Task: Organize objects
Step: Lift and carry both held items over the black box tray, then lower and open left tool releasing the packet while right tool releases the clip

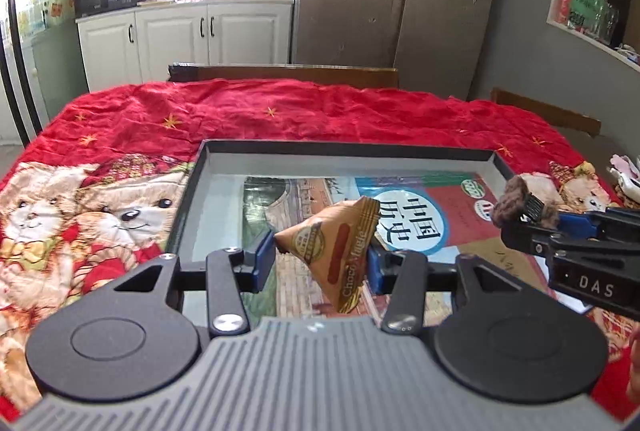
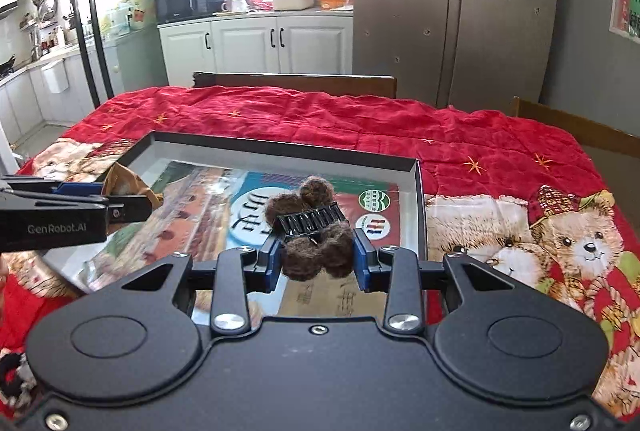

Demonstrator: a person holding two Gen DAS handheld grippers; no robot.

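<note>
**A:** What did each claw hold?

**B:** The left claw (image 1: pixel 322 251) was clamped on a tan foil snack packet (image 1: pixel 340 251); the right claw (image 2: pixel 318 257) on a fuzzy brown hair clip (image 2: pixel 316 231).

**A:** Where?

**B:** Both hung above the shallow black-rimmed tray (image 1: pixel 344 147) on the red-quilted worktop (image 1: pixel 240 111), likely for dropping inside.

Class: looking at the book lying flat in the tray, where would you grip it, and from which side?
The book lies flat inside the tray; only its near edge looks reachable. Probably slide one finger of the tongs under that edge from the near side.
</note>
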